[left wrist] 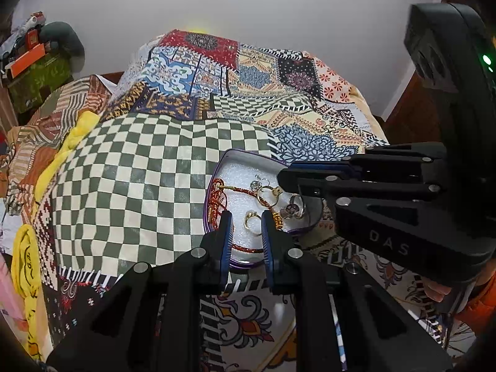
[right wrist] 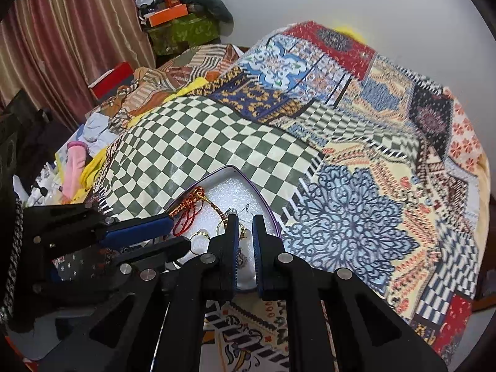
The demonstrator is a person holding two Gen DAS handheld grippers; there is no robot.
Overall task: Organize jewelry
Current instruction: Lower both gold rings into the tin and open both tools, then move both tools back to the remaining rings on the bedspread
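A purple-rimmed tin box lined with white foam lies on the bed. In it are a red cord bracelet, a gold ring, a gold hoop and silver earrings. My left gripper hovers over the box's near end. Its jaws stand slightly apart, and the gold ring lies on the foam beyond the gap, unpressed. My right gripper reaches in from the right, shut, tips at the gold hoop. I cannot tell whether it pinches the hoop.
The box rests on a patchwork quilt with a green-and-white checkered patch. Yellow cloth and loose clothes lie at the left edge. A red box, stacked boxes and a curtain stand beyond. An orange sleeve shows at the right.
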